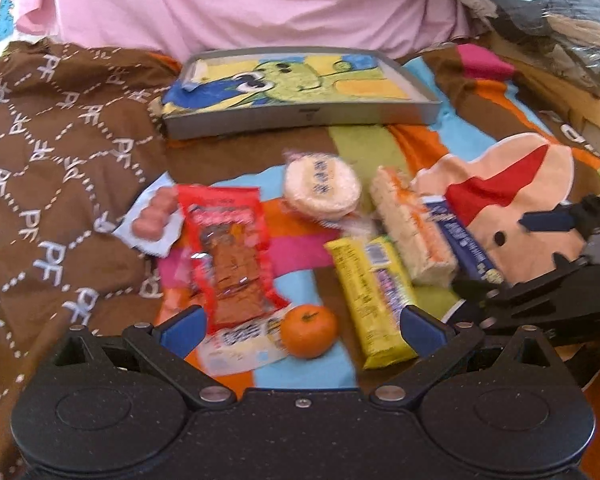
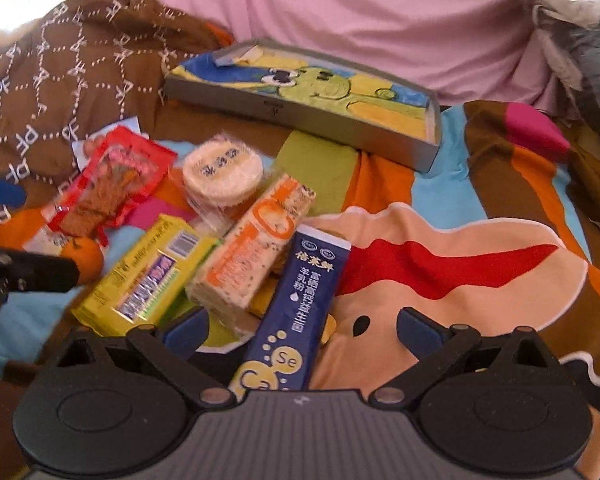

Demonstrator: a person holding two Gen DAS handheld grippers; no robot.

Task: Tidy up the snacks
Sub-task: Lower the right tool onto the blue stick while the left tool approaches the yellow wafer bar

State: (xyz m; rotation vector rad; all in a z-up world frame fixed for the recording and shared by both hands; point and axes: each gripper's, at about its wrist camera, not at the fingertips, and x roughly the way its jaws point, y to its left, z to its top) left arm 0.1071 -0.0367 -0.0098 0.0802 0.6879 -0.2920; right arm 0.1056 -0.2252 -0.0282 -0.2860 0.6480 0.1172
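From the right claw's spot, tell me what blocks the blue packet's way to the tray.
The blue packet lies between the open right claw fingers. Between it and the tray there is only bare blanket; the orange-and-white bar lies beside it on the left, off that path.

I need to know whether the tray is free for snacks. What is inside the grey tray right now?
The grey tray holds no snacks. Only its cartoon-printed floor shows, plus a small pale flat piece in its far left corner. The near wall hides a thin strip of floor.
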